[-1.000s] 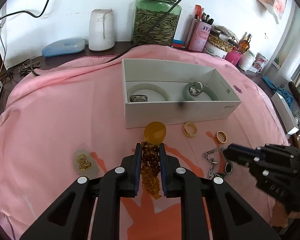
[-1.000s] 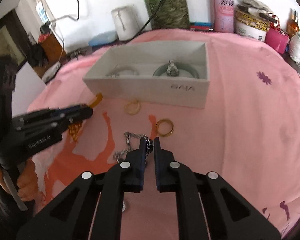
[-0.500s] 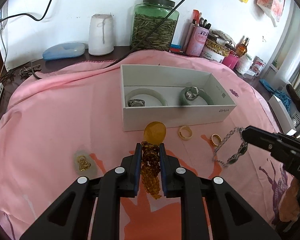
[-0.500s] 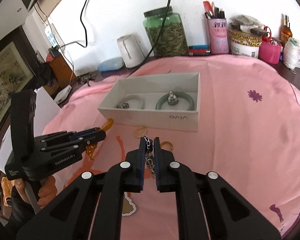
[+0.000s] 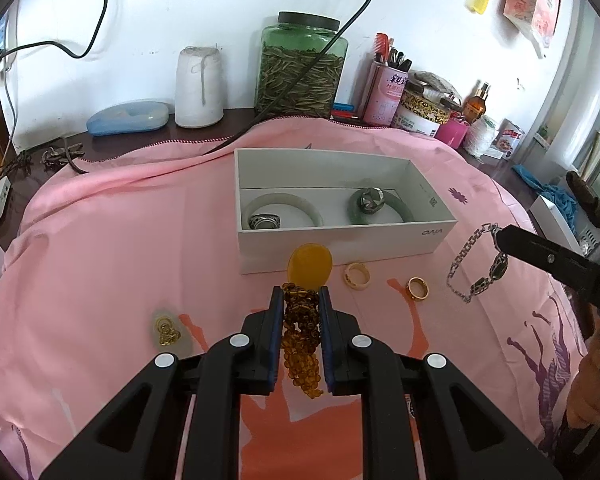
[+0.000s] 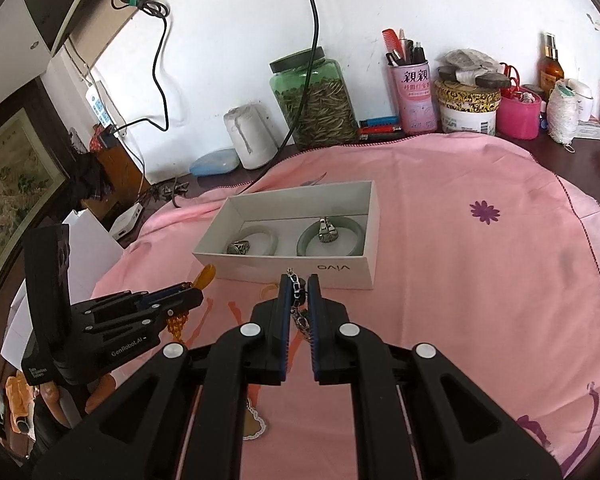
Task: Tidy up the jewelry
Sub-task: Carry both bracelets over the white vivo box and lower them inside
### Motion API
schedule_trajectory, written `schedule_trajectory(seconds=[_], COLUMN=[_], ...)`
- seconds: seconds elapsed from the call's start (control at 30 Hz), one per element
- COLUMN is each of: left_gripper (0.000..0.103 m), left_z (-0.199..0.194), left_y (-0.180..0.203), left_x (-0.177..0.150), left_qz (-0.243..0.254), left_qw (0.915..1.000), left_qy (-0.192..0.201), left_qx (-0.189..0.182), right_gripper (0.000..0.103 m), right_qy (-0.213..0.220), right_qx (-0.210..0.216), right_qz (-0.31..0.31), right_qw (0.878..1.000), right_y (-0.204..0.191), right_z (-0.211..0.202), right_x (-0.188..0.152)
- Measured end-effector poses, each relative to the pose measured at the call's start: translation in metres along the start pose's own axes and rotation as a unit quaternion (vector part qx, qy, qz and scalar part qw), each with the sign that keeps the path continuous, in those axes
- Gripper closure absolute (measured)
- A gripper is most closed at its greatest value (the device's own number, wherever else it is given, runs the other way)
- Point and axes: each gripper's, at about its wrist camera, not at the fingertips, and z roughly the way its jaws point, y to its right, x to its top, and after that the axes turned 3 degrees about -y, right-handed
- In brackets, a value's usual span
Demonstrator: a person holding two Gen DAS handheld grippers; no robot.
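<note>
Amber bead strand (image 5: 301,334) clamped in left hand-held gripper (image 5: 301,300), raised over pink cloth (image 5: 112,264) before white box (image 5: 340,254). Right hand-held gripper (image 6: 299,285) pinches silver chain bracelet (image 5: 476,262), dangling clear of cloth. Two rings (image 5: 357,277) lie beside box.

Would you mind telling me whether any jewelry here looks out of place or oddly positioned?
Nothing looks damaged. Three pieces lie loose on the pink cloth outside the white box: a cream ring, a gold ring and a pendant.
</note>
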Motion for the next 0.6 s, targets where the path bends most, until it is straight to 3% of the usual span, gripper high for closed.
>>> schedule_trajectory(seconds=[0.6], left_gripper=[0.086], left_z=[-0.012], left_y=[0.022], left_x=[-0.005], left_qz=[0.04], left_qw=[0.9968], left_qy=[0.044], left_qx=[0.055], right_gripper=[0.095], right_qy=[0.005], right_qx=[0.003], right_qz=[0.002], right_qw=[1.0], right_y=[0.0], right_z=[-0.001], right_x=[0.0])
